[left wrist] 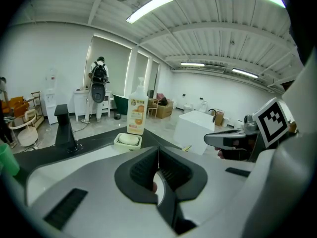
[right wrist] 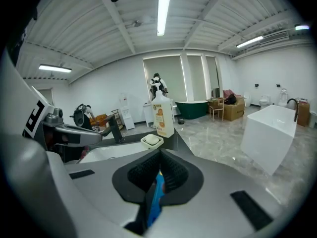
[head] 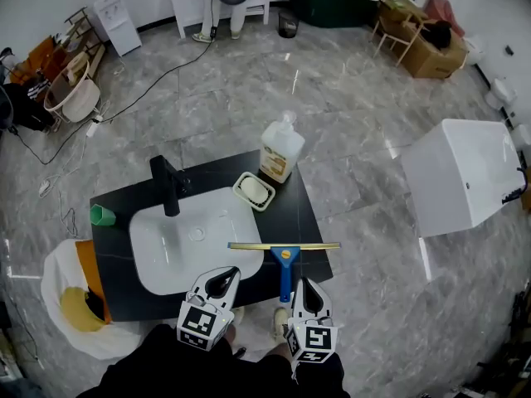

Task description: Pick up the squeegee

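Note:
The squeegee (head: 284,259) lies flat on the front right of the black counter (head: 309,215), its gold blade across and its blue handle pointing at me. My right gripper (head: 305,287) hovers just right of the handle's end with its jaws shut and empty. In the right gripper view (right wrist: 159,157) the blue handle (right wrist: 157,197) shows through the gap under the closed jaws. My left gripper (head: 222,279) hangs over the sink's front edge, left of the handle. It is also shut with nothing in it, as the left gripper view (left wrist: 158,155) shows.
A white sink (head: 162,259) with a black faucet (head: 168,186) fills the counter's left half. A soap dish (head: 254,191) and a pump bottle (head: 281,149) stand at the back, a green cup (head: 102,215) at far left. A white box (head: 460,172) sits on the floor to the right.

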`<act>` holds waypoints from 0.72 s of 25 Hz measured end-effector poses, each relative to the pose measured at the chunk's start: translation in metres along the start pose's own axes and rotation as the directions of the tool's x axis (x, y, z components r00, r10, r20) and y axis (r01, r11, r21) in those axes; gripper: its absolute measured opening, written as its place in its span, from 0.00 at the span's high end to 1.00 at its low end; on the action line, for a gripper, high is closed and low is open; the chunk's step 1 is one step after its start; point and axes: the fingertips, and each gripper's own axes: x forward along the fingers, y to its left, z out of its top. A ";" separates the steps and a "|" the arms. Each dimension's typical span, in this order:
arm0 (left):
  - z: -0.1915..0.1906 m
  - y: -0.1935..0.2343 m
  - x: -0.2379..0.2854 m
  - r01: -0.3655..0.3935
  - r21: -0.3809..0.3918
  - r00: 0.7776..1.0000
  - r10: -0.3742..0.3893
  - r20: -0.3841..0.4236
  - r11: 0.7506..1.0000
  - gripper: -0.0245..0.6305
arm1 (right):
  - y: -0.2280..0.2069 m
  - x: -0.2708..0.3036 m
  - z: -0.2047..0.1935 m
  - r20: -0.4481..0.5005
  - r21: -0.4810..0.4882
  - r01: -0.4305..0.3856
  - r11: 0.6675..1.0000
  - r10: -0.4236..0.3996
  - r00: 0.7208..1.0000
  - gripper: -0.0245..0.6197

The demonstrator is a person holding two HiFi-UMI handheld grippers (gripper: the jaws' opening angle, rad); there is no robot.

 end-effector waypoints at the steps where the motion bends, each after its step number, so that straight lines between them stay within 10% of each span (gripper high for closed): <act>1: -0.004 0.001 0.003 0.005 -0.002 1.000 -0.005 -0.008 1.000 0.93 | 0.001 0.004 -0.005 -0.010 -0.003 -0.001 1.000 0.001 1.000 0.94; 12: -0.028 0.018 0.026 0.030 -0.025 0.997 -0.032 -0.071 0.999 0.93 | -0.006 0.047 -0.051 -0.144 0.022 0.054 0.998 -0.050 0.988 0.92; 18: -0.031 0.023 0.034 0.039 -0.035 0.996 -0.042 -0.083 0.999 0.93 | -0.008 0.067 -0.075 -0.227 0.029 0.061 0.998 -0.053 0.972 0.66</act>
